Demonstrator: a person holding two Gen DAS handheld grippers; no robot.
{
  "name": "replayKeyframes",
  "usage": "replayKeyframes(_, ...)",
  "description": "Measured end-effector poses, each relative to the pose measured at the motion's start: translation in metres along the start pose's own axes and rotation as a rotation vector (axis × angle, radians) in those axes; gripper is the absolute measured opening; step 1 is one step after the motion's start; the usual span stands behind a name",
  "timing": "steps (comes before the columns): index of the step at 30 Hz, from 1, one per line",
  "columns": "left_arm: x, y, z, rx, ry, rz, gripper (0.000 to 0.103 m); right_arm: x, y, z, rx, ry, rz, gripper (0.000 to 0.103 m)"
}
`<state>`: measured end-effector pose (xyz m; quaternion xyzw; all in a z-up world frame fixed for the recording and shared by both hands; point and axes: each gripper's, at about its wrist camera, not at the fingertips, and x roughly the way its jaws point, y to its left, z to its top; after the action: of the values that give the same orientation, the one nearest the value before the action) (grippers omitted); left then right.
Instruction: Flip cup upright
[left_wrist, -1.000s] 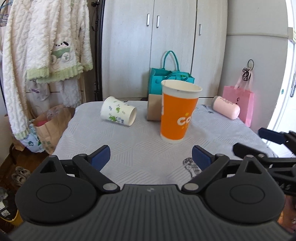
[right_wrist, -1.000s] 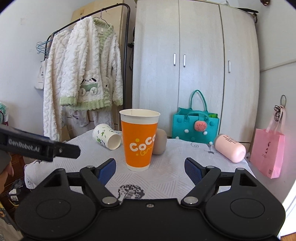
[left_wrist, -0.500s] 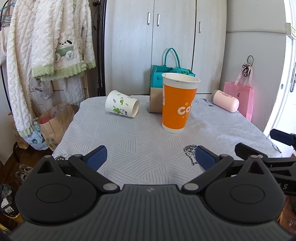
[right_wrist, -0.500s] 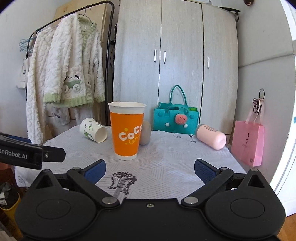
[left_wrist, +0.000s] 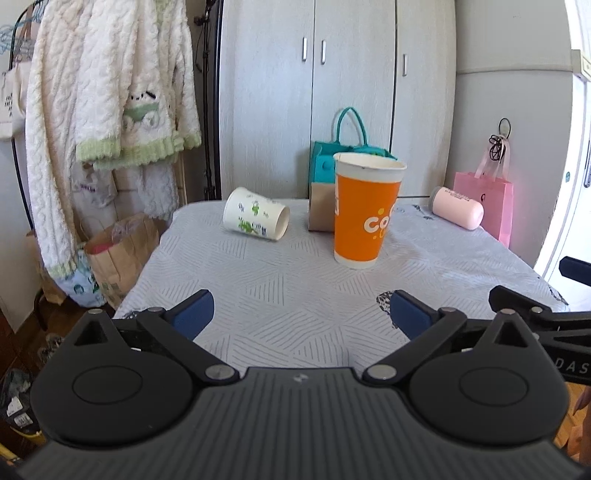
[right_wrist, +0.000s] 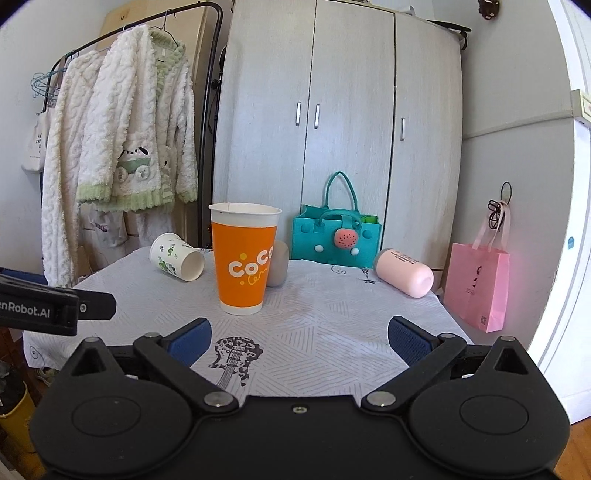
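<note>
A tall orange paper cup (left_wrist: 365, 212) stands upright near the middle of the table; it also shows in the right wrist view (right_wrist: 243, 258). A white cup with green print (left_wrist: 256, 214) lies on its side at the back left, mouth to the right, also in the right wrist view (right_wrist: 176, 257). A pink cup (left_wrist: 458, 208) lies on its side at the back right, also in the right wrist view (right_wrist: 404, 272). My left gripper (left_wrist: 301, 314) is open and empty over the table's front. My right gripper (right_wrist: 299, 338) is open and empty, well short of the orange cup.
The table (left_wrist: 295, 288) has a grey patterned cloth. A brown cup-shaped object (left_wrist: 320, 206) stands behind the orange cup. A teal bag (right_wrist: 336, 236) sits at the back edge. A pink bag (right_wrist: 476, 284) hangs to the right. A clothes rack with robes (right_wrist: 122, 147) stands to the left.
Both grippers have drawn back from the orange cup, which looks smaller and farther. Both stay open. The cups have not moved.
</note>
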<state>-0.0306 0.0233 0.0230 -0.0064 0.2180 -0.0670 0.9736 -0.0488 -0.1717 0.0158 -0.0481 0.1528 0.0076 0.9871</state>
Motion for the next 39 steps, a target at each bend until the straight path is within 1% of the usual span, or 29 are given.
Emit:
replayKeyframes(3, -0.003, 0.001, 0.001, -0.016, -0.003, -0.018, 0.103, -0.002, 0.0, 0.0, 0.008, -0.003, -0.006, 0.103)
replayKeyframes(8, -0.002, 0.0, -0.001, -0.01, -0.009, 0.011, 0.103, -0.005, -0.001, -0.001, 0.034, -0.014, -0.011, 0.103)
replayKeyframes(13, 0.003, -0.002, -0.005, -0.018, 0.0, 0.01, 0.103, -0.005, -0.003, -0.002, 0.053, -0.024, -0.025, 0.103)
replayKeyframes(19, 0.004, -0.005, -0.006, -0.005, -0.01, 0.011, 0.103, -0.004, -0.005, -0.004, 0.059, -0.032, -0.049, 0.103)
replayKeyframes(24, 0.001, -0.009, -0.007, 0.015, -0.031, 0.045, 0.103, -0.003, -0.004, -0.005, 0.056, -0.031, -0.057, 0.103)
replayKeyframes(27, 0.003, -0.009, -0.008, -0.013, -0.03, 0.067, 0.103, -0.003, -0.005, -0.005, 0.071, -0.035, -0.067, 0.103)
replayKeyframes(30, 0.007, -0.007, -0.009, -0.027, -0.014, 0.055, 0.103, -0.002, -0.005, -0.005, 0.067, -0.032, -0.069, 0.103)
replayKeyframes(35, 0.007, -0.012, -0.011, 0.006, -0.028, 0.079, 0.103, -0.001, -0.003, -0.006, 0.059, -0.029, -0.073, 0.103)
replayKeyframes(39, 0.005, -0.013, -0.012, 0.012, -0.035, 0.075, 0.103, -0.001, -0.003, -0.006, 0.055, -0.029, -0.074, 0.103)
